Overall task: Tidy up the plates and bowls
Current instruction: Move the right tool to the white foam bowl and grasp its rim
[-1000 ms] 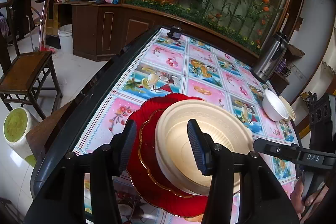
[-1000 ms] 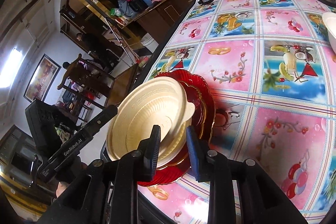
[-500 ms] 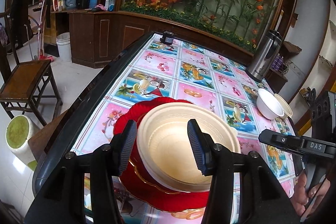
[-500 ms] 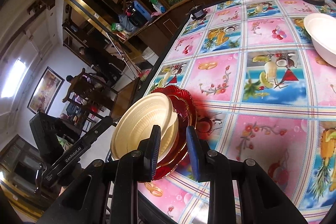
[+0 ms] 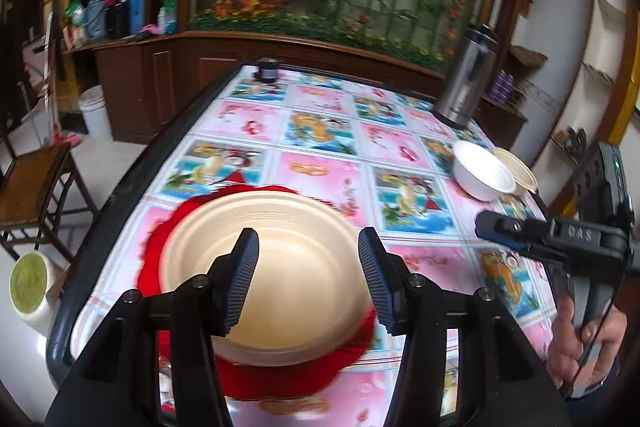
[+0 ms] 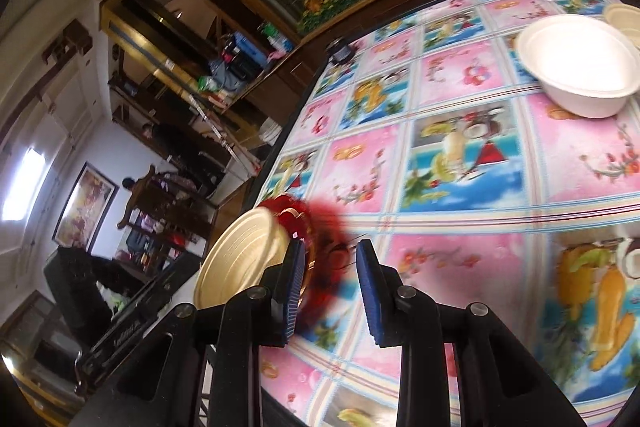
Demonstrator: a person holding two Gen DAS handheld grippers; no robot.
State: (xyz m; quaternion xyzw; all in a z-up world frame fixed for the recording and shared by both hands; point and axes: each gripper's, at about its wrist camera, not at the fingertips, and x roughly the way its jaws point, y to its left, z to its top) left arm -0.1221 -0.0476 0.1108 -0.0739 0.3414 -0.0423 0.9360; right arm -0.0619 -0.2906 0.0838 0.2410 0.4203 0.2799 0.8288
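Observation:
A cream plate (image 5: pixel 280 267) lies on a red plate (image 5: pixel 288 375) near the table's front left corner. My left gripper (image 5: pixel 308 279) is open above the cream plate, holding nothing. In the right wrist view the cream plate (image 6: pixel 240 259) and red plate (image 6: pixel 308 223) sit to the left. My right gripper (image 6: pixel 328 291) is open and empty over the tablecloth, beside the plates. It also shows in the left wrist view (image 5: pixel 520 235) at the right. A white bowl (image 5: pixel 482 177) and a cream bowl (image 5: pixel 516 171) stand at the right edge; the white bowl (image 6: pixel 576 67) shows in the right wrist view.
A steel thermos (image 5: pixel 466 79) stands at the back right of the table (image 5: pixel 320 171). A small dark jar (image 5: pixel 267 69) sits at the far edge. A wooden chair (image 5: pixel 32 179) and a pale stool (image 5: pixel 30 287) stand on the floor to the left.
Both grippers have pulled back and away from the plates. The right gripper has opened wider and moved right, towards the white bowl. The cream plate stays on the red plate.

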